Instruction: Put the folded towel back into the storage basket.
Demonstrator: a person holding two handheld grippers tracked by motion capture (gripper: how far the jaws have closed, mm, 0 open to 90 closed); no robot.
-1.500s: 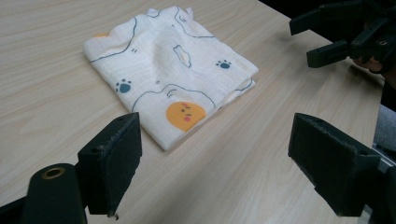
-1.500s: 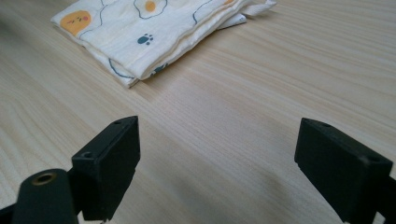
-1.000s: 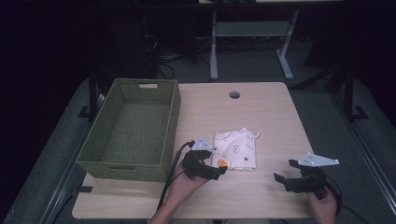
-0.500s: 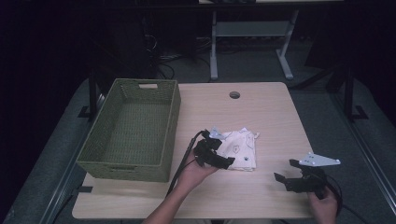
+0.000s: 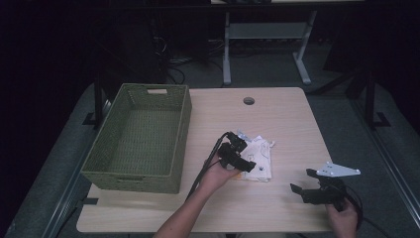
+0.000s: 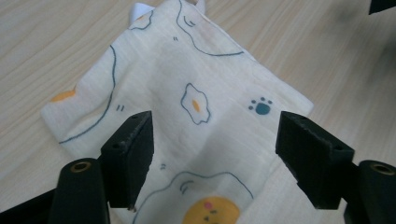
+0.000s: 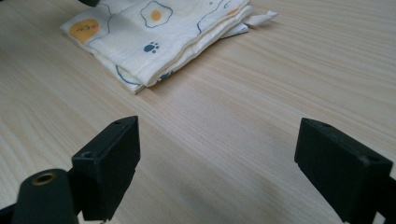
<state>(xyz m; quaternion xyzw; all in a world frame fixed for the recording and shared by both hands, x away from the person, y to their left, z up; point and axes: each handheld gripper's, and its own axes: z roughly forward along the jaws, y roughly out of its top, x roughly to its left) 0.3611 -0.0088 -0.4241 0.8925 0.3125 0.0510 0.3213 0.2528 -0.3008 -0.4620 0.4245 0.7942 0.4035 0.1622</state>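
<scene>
Two tongs are mine: my left gripper, jaws just narrowing but gripping nothing, hovers over the folded cloth right of the green basket, my right gripper wide; a shallow pinch could lift only the top layer, unfolding it.

Bore black two-jaw tools: left gripper with blocky matte pads and brass-ringed holes, trailing a black cable. Carried a grey three-cornered plate atop the right gripper. Wore no sleeves over forearms.
</scene>
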